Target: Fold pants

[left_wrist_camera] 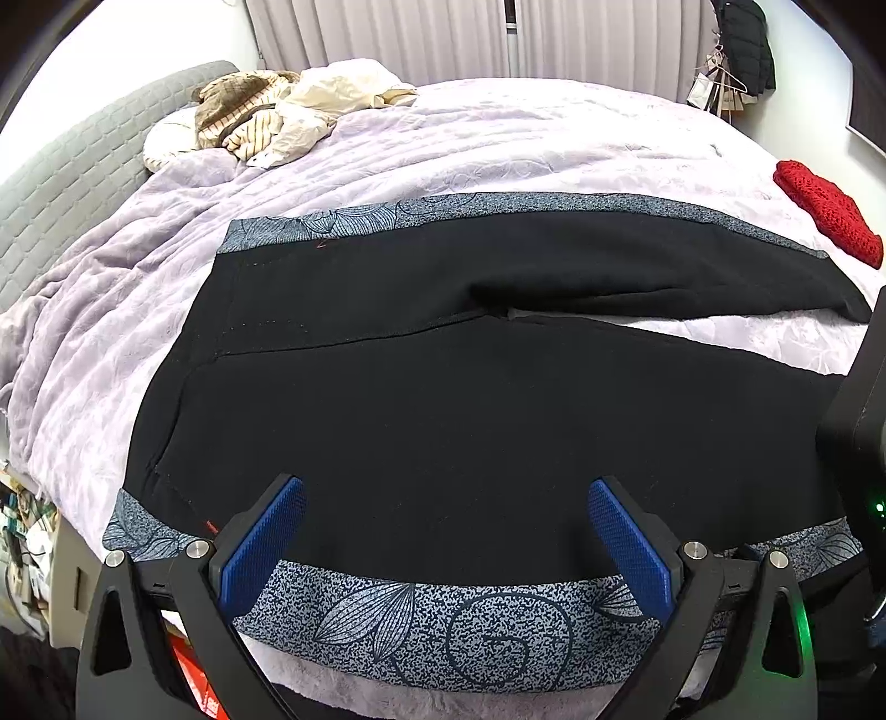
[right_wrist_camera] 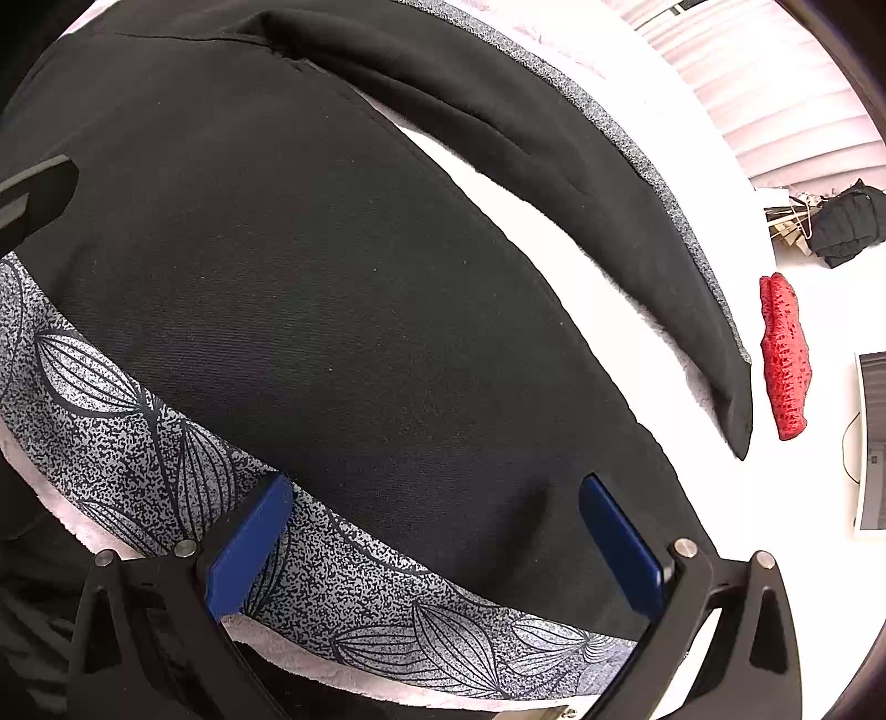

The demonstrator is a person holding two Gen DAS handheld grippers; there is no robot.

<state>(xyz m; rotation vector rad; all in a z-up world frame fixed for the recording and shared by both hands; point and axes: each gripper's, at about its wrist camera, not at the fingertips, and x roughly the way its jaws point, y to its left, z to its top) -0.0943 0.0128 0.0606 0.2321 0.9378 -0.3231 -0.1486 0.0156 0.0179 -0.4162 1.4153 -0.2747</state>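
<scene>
Black pants [left_wrist_camera: 443,399] with grey flower-patterned side stripes lie spread flat on the lilac bed cover [left_wrist_camera: 498,144], legs apart, waist to the left. My left gripper [left_wrist_camera: 443,498] is open, its blue pads [left_wrist_camera: 260,543] just above the near leg's patterned stripe [left_wrist_camera: 443,626]. My right gripper [right_wrist_camera: 437,498] is open over the near leg [right_wrist_camera: 332,277], farther toward the cuff, at its patterned stripe [right_wrist_camera: 354,587]. The far leg [right_wrist_camera: 554,138] lies beyond a strip of bed cover. Neither gripper holds fabric.
A red knitted item [left_wrist_camera: 830,210] lies at the bed's right edge; it also shows in the right wrist view [right_wrist_camera: 786,354]. Crumpled beige and striped clothes [left_wrist_camera: 277,111] sit near the grey headboard [left_wrist_camera: 66,183]. Curtains [left_wrist_camera: 443,33] hang behind. Clutter sits low on the left [left_wrist_camera: 22,543].
</scene>
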